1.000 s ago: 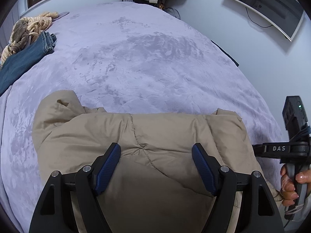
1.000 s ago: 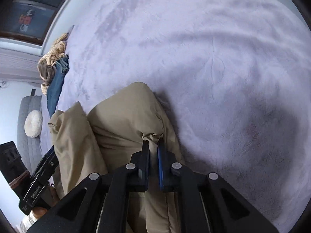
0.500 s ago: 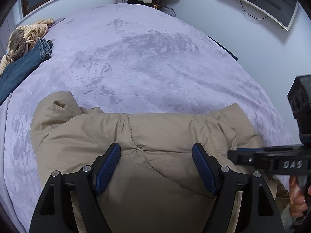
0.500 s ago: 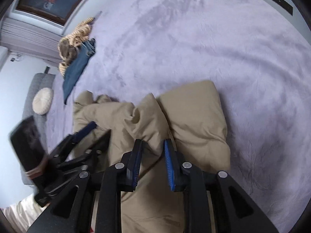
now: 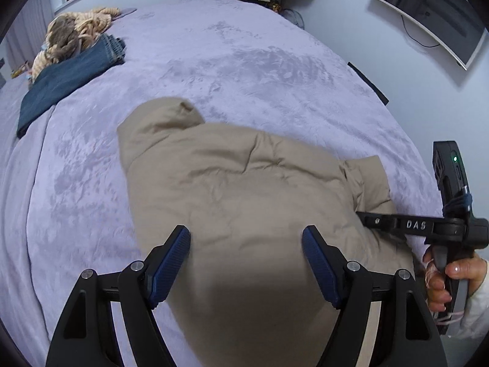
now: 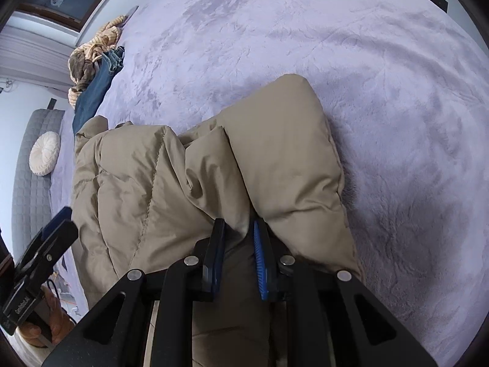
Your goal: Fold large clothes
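Jaws first: on our left gripper (image 5: 246, 263) they stand wide apart with nothing pressed between them, hovering above the tan puffer jacket (image 5: 244, 202). From this left wrist view the jacket lies bunched on the near part of the lilac bed (image 5: 244, 70), one rounded end poking toward the middle of the bed, its near half in shadow below us. At the right edge we see the right gripper (image 5: 360, 215), its tip buried in the jacket's side fold, with the hand (image 5: 443, 275) wrapped round its handle. Well apart, at the far left corner of the bed, lie folded jeans (image 5: 67, 76) and a striped knit (image 5: 76, 30).

In the right wrist view, the right gripper's jaws sit narrow, pinching a ridge of jacket fabric at the base of a plump sleeve (image 6: 293, 153); they have just been easing wider from a tighter pinch, and fabric is between them (whether the hold is firm we cannot quite tell).

We judge the step in hand to be drawing that sleeve across the body. To do it well, we should keep the pinch on the fabric ridge, lift just enough to clear the padding, carry it over in one smooth sweep, and bring the left jaws down to pin the body so the slippery shell does not slide.
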